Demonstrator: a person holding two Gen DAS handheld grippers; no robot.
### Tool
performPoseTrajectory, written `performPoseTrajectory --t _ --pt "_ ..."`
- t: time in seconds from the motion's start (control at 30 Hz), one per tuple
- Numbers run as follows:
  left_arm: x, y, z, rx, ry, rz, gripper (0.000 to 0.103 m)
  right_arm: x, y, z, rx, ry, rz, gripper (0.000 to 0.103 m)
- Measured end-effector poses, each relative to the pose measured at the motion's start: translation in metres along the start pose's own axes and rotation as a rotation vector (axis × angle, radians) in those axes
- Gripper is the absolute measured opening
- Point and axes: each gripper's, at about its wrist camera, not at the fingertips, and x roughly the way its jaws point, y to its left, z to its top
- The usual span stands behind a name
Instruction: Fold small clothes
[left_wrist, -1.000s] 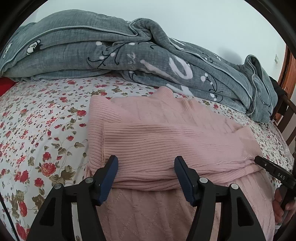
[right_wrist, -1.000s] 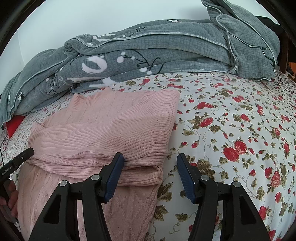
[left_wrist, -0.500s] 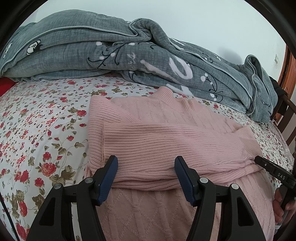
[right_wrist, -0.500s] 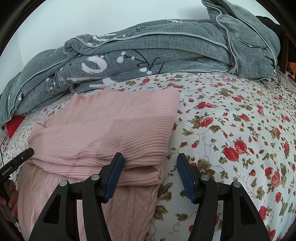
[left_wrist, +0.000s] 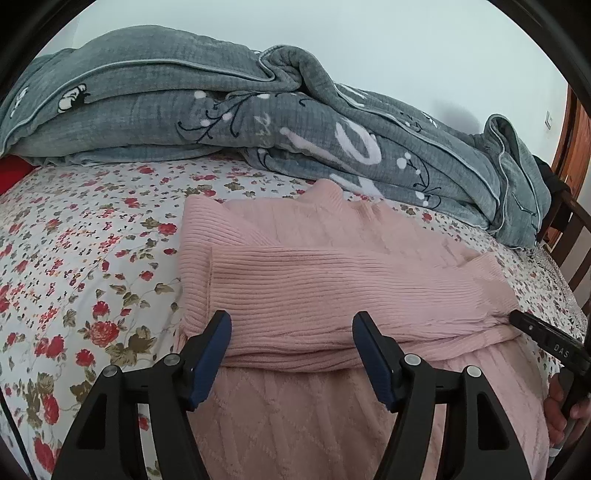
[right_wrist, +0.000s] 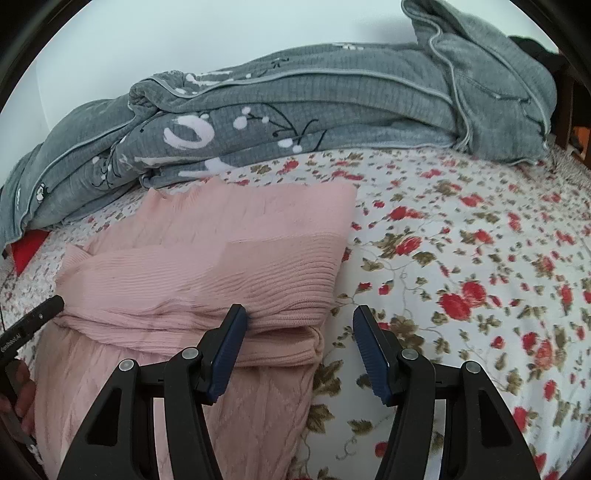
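Pink sweater lies flat on the bed's floral sheet, partly folded: a ribbed sleeve band is laid across the body, with the cable-knit lower part running toward me beneath it. From my left camera the collar points away toward the grey quilt, which is heaped along the far side of the bed against the pale wall.

My left gripper hovers low over the sweater's near fold with its fingers spread wide apart, holding nothing; the blue pads frame the ribbed band's lower edge. Far to the right in that view I see the tip of my right gripper's black finger touching the sweater's side edge, and part of the hand behind it.

On the right camera, my right gripper is also spread open and empty. Its left finger sits over the corner of the folded ribbed layer, and the other finger is over bare sheet just beside the sweater. A strip of something red peeks out under the quilt at the far left. Dark wooden bed rails show at the right edge of the left view.
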Motion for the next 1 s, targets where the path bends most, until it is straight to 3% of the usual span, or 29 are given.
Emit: performPoseTrajectory --t 0.1,0.3,0.43,0.53,0.6,0.77,1.0 --pt "-0.007 0.002 -0.003 -0.014 -0.012 0.020 0.074 -0.019 0.007 -0.004 -0.034 -0.058 -0.009 0.059" --pt "-0.026 0.004 -0.017 -0.043 -0.029 0.025 0.074 -0.046 0.024 -0.011 -0.105 -0.120 -0.012 0.058" --pt "-0.038 -0.001 -0.030 -0.029 -0.032 0.070 0.074 -0.067 0.029 -0.033 -0.139 -0.137 -0.006 0.057" --pt "-0.046 -0.002 -0.044 -0.031 0.002 0.092 0.073 -0.085 0.030 -0.059 -0.165 -0.154 -0.050 0.056" --pt "-0.054 -0.002 -0.058 -0.030 0.027 0.084 0.073 -0.094 0.028 -0.072 -0.159 -0.144 -0.052 0.056" --pt "-0.092 -0.005 -0.092 0.013 0.006 0.056 0.073 -0.118 0.018 -0.095 -0.105 -0.071 0.015 0.056" --pt "-0.144 0.026 -0.147 -0.137 0.065 -0.059 0.073 -0.170 0.013 -0.136 -0.109 -0.044 0.111 0.062"
